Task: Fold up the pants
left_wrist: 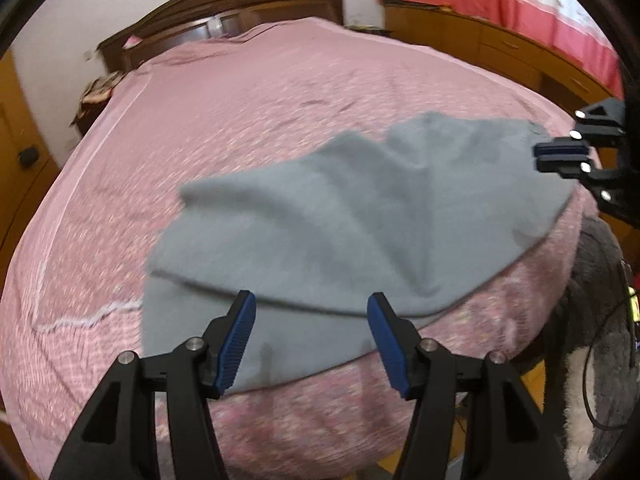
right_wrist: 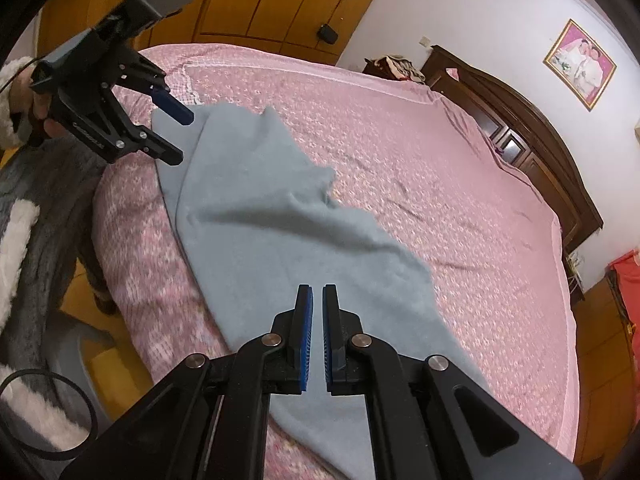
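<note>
The grey pants (left_wrist: 360,220) lie loosely folded at the bed's (left_wrist: 240,120) near edge, with the left gripper (left_wrist: 312,340) spread and the right gripper (right_wrist: 318,336) pressed together and empty, so the next move, I think, needs a fresh grasp for another fold.

The pants (left_wrist: 360,220) are a soft, fleecy grey-blue garment lying on the pink patterned bedspread (left_wrist: 240,120), close to the bed's near edge. They are folded over on themselves: an upper layer lies across a lower one, whose straight hem shows along the side nearest the edge. The cloth is rumpled, with broad ridges and shallow creases fanning across the top, and its far outline is uneven. One end slightly overhangs the mattress edge.
</note>
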`<state>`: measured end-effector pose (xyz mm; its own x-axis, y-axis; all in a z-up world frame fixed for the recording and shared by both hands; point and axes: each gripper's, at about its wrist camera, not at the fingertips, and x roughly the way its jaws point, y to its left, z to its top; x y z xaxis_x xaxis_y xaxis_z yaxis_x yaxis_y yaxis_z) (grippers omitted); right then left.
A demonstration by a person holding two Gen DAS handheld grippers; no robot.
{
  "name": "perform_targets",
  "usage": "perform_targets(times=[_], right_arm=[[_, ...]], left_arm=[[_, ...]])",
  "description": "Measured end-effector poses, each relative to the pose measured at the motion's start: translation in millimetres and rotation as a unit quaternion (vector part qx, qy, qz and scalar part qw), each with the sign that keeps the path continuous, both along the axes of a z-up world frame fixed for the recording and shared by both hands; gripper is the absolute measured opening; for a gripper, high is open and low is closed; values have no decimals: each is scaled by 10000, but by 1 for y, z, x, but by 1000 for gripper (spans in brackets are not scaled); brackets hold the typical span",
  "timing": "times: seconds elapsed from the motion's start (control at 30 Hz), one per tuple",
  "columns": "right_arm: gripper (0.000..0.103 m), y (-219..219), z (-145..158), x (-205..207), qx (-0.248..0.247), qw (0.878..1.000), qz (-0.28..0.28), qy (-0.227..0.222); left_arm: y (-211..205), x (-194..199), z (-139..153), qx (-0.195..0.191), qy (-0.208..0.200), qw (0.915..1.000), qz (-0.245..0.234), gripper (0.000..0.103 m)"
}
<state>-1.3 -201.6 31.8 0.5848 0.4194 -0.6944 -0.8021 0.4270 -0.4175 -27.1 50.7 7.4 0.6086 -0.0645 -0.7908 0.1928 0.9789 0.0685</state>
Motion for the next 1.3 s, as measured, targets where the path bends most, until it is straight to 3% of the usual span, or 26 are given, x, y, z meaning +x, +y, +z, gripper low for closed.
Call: perform_targets(times=[0.2,0.4,0.53,0.6,0.73,0.8,0.9,1.0,1.07,1.1,1.13,1.17,1.23,1.3], right_arm=[[5,45,13,2,-190,9986,427,235],[5,93,44,13,-192,9969,750,117],[5,130,44,22,-159,9960,881,-20],[5,149,39,29,-85,9960,879,102],[5,201,-1,26,-422,9964,665,-312],[5,220,-18,25,-324,9985,443,-79],[5,240,-31,15,-44,10000,30,-55],[7,258,-37,-19,226,9981,15,-579],[16,276,-49,-41,-20,9876,-155,-1559],[17,285,-56,-51,-180,9759,-248,-2160],[17,289,-60,-59,-82,9700,-284,-2413],[17,288,-58,-59,170,9724,-373,-2299],[17,288,-60,-53,314,9725,-660,-2212],[17,287,-69,-43,203,9732,-832,-2136]], left_arm=[[46,-7,-14,-147,234,9986,444,62],[85,-10,-10,-381,14,9952,898,63],[106,-6,-6,-550,-164,9898,1304,68],[117,-7,-9,-755,-175,9866,1434,72],[134,-6,-18,-792,58,9799,1830,72],[142,-7,-20,-625,77,9747,2144,72],[162,-13,-25,-829,170,9650,2482,72],[181,-26,-27,-1218,134,9553,2692,72],[188,-36,-26,-1307,70,9516,2782,72],[192,-40,-25,-1339,90,9505,2802,72],[198,-46,-23,-1415,157,9465,2896,72],[205,-53,-20,-1377,197,9407,3095,72],[208,-66,-18,-1168,-43,9408,3182,76],[213,-69,-28,-1278,227,9411,3121,76]])
